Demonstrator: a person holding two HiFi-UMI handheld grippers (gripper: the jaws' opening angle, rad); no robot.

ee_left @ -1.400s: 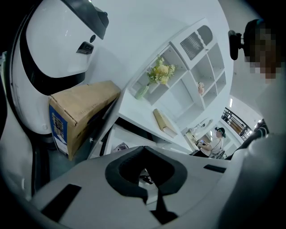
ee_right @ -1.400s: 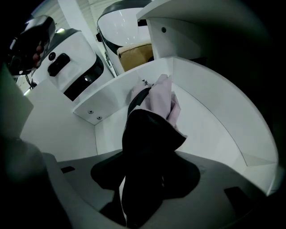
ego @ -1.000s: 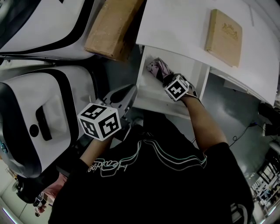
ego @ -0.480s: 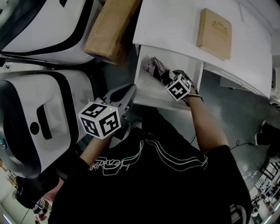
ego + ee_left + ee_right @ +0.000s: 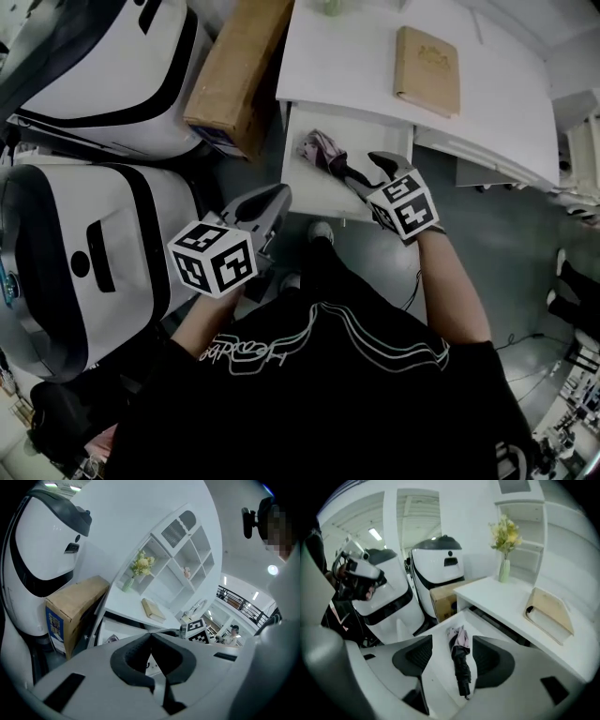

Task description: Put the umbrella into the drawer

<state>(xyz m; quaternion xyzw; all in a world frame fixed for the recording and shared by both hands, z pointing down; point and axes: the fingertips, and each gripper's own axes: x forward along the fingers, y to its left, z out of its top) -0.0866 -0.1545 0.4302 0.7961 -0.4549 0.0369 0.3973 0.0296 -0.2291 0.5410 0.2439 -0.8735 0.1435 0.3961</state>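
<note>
Where the umbrella [image 5: 461, 660] lies: flat on the floor of the open drawer [image 5: 309, 192], with the pink cloth end to the back and the dark handle to the front.
Right gripper [image 5: 367, 169]: jaws wide apart above the drawer, holding nothing; the umbrella lies free below them.
Left gripper [image 5: 151, 637]: jaws together, empty, near the drawer's front corner.
Handling: probably light; the folded cloth is soft and loose, the handle stiff.
Best hold: likely across the firm dark part near the handle.
</note>
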